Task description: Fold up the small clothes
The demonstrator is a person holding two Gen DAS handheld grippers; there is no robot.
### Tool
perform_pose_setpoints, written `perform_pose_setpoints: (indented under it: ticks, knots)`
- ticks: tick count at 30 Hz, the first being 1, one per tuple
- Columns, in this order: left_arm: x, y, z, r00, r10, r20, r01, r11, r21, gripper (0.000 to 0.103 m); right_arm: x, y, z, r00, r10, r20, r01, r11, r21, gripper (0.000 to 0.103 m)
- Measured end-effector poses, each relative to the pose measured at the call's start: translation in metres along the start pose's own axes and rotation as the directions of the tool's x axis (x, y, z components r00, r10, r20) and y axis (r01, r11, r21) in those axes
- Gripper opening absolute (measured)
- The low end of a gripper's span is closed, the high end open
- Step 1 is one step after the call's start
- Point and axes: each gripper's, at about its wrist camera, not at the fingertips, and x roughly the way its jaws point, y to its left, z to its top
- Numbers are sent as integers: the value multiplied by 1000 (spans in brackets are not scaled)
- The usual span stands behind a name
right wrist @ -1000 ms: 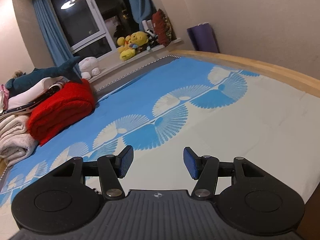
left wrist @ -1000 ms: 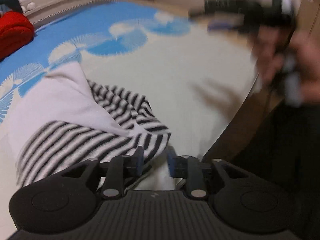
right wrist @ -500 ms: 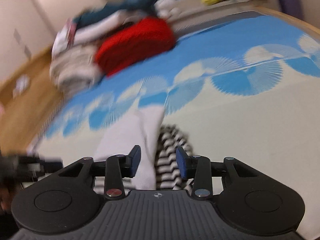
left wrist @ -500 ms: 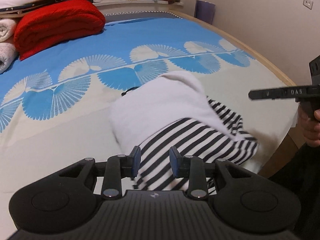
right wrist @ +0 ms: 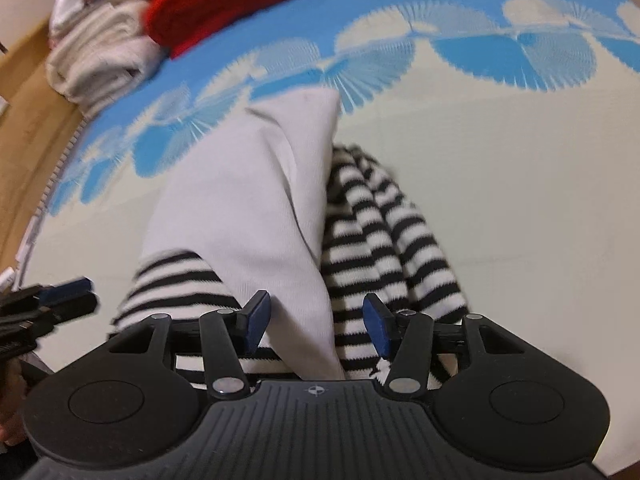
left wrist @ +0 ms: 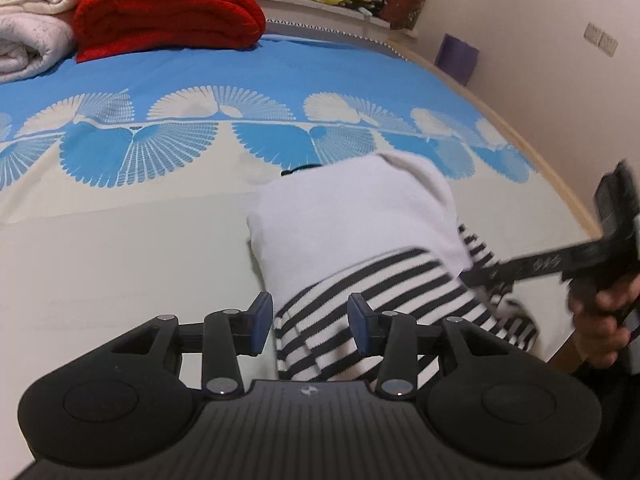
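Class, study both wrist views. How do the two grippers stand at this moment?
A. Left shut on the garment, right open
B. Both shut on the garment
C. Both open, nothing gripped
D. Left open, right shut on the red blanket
C: the left gripper and the right gripper each show a wide gap between the blue pads, poised over the striped garment without pinching it.

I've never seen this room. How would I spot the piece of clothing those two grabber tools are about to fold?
Find the bed with the blue-and-cream fan-patterned cover; the garment lies on the cream part near its edge, just ahead of both open grippers. Unlike the red blanket and white towels stacked at the far end, it is plain white on top with black-and-white stripes below.
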Motion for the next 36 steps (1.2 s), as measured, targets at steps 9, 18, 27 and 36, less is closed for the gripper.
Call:
perform_pose_setpoints:
  ticks: [9,18,27,36]
  knots:
    - [5,-7,3,999,-32,0,32,999,-29,46,-31,9,-7,988,106,109,-107,994,1,4]
    - [12,-42,-5,995,-102,-10,103,989,102,56,-108,-10,-34,946,159,283,-176,984,38,2]
    - [24,-51,-8,993,-113,-14,114,986,125,58,-75,-8,-43,990,-44,132,48,998,-30,2]
    - [46,-57,-19,991,-59,-122,84,974,209,60,-18,10,-49,967,-252,-21,242,946,-217,0]
